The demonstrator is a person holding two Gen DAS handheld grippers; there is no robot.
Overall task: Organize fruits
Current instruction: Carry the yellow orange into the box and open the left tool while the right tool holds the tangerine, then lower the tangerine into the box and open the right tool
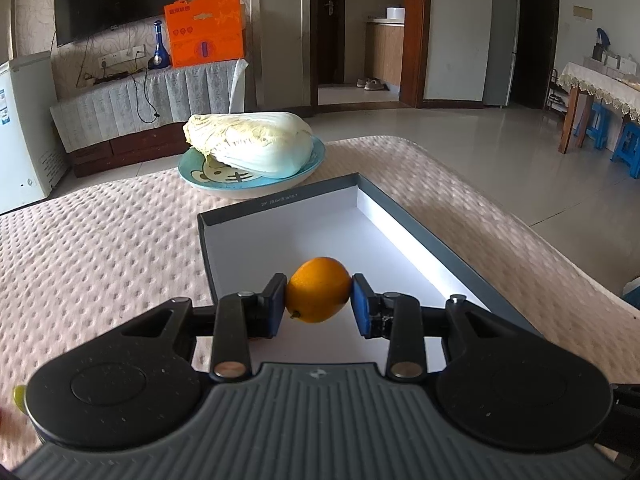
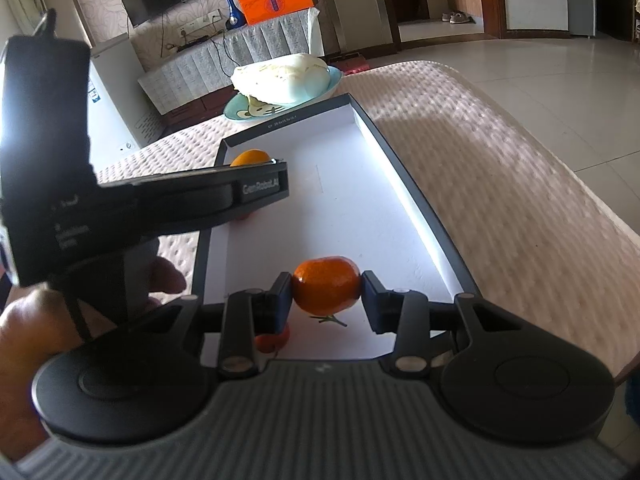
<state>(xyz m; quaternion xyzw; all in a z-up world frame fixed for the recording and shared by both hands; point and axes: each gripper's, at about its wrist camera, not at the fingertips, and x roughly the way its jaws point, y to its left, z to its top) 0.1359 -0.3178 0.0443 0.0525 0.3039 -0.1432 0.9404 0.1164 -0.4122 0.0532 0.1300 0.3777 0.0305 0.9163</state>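
**Q:** What are both tongs doing right now?

**A:** I have fruit in each. My left tongs (image 1: 319, 300) are clamped on a yellow-orange fruit, probably a lemon or a small orange (image 1: 318, 289), pinched at its widest part between the two blue pads (image 1: 277, 305). My right tongs (image 2: 327, 295) are clamped the same way on a tangerine (image 2: 326, 285) with a bit of green stem hanging below it. Both fruits hang over the white floor of a shallow box (image 1: 280, 204) with dark walls. The box lies open on a quilted pink bed cover (image 1: 100, 240).

**Q:** Where is everything else?

**A:** Beyond the far end of the box, straight ahead of both tongs, a cabbage (image 1: 250, 142) rests on a blue plate (image 1: 316, 160). Just below my right tongs, partly hidden by the left finger, lies a small red fruit (image 2: 272, 342) on the box floor. I cannot tell what kind.

**Q:** How will the fruit handle?

**A:** I judge both light and round, so they may roll once released. The tangerine's skin is likely soft and loose; too hard a squeeze could bruise it. The smoother one looks firmer but more slippery. Holding across the middle, as now, seems the safest grip. I would lower each close to the box floor before letting go.
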